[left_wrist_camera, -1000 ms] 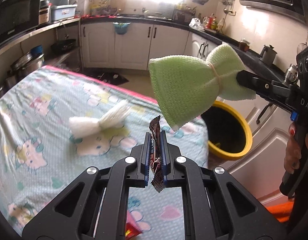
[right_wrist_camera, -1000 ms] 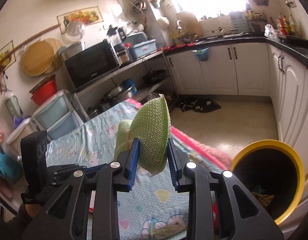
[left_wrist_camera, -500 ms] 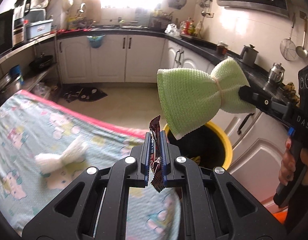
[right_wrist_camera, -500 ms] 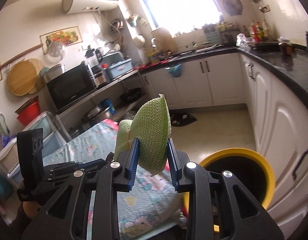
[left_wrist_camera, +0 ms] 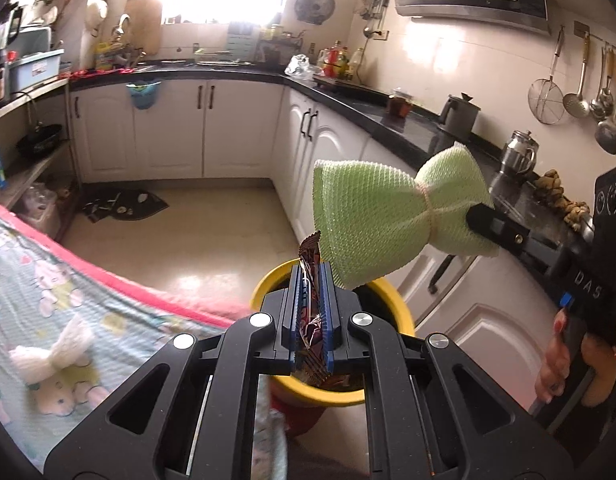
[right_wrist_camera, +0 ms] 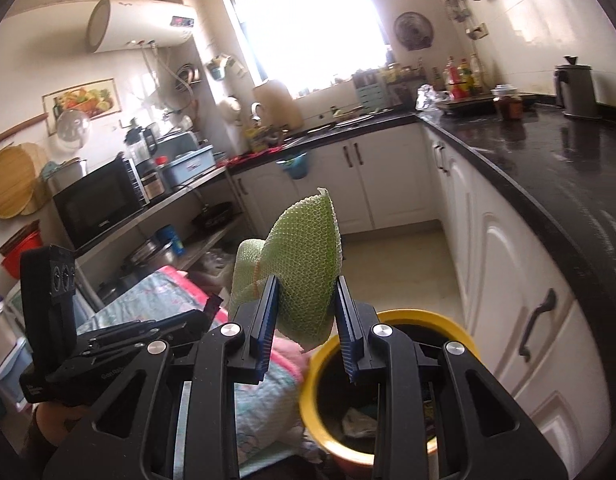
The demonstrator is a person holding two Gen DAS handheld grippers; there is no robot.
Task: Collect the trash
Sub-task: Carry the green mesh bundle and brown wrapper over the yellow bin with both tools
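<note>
My left gripper [left_wrist_camera: 309, 280] is shut on a brown snack wrapper [left_wrist_camera: 309, 256] and holds it over the near rim of the yellow trash bin [left_wrist_camera: 264, 284]. My right gripper [right_wrist_camera: 306, 300] is shut on a green foam net [right_wrist_camera: 306, 256] tied like a bow, held above the bin [right_wrist_camera: 391, 316]. The net also shows in the left wrist view [left_wrist_camera: 371, 220], just right of the wrapper. The bin holds some trash at its bottom [right_wrist_camera: 357, 420].
A white foam net [left_wrist_camera: 52, 354] lies on the table with a patterned cloth [left_wrist_camera: 36, 280] at the left. White cabinets [left_wrist_camera: 236, 128] and a black counter [right_wrist_camera: 547, 168] run around the bin. Open floor [left_wrist_camera: 212, 220] lies beyond.
Both grippers have swung right from over the table to above the yellow bin, each still holding its item. The white net has fallen behind to the left.
</note>
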